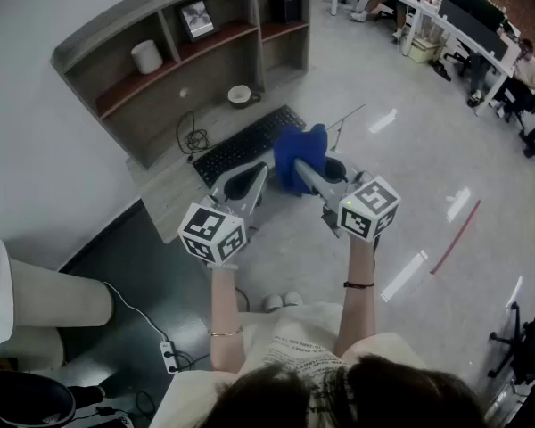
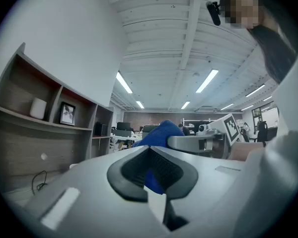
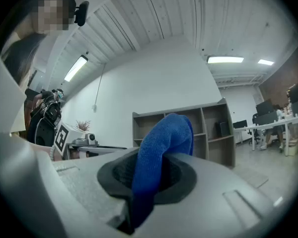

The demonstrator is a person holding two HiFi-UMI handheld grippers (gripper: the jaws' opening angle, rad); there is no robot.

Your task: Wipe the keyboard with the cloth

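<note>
Open office with a shiny grey floor (image 1: 410, 176), and a wooden desk (image 1: 174, 194) with a shelf unit on top pushed up against a white wall. The black keyboard (image 1: 245, 145) sits at an angle on the desk, with a small bowl (image 1: 240, 94) behind it and a coiled cable (image 1: 193, 136) off to its left. Up on the shelves there's a white canister (image 1: 146, 56), a framed picture (image 1: 196, 18) and a dark box (image 1: 288, 7). A white power strip (image 1: 169, 357) lies on the dark floor mat below.

The right gripper (image 1: 308, 175) has the blue cloth (image 1: 296, 154) pinched. In the right gripper view (image 3: 149, 175) the jaws are clamped on it, and the cloth (image 3: 164, 143) sticks up in a fat fold past the tips. From the head view the cloth hangs over the right end of the keyboard. Can't tell if it's actually touching the keys.

The left gripper (image 1: 250, 184) is just beside it, over the front edge of the desk near the keyboard. In its own view (image 2: 151, 167) the jaws are closed together. The cloth (image 2: 161, 132) shows just beyond them and through the hollow between the pads, but it doesn't look pinched there.

Both marker cubes, left (image 1: 212, 232) and right (image 1: 369, 206), face up at the head camera. A few people are sitting at long desks way off in the far corner.
</note>
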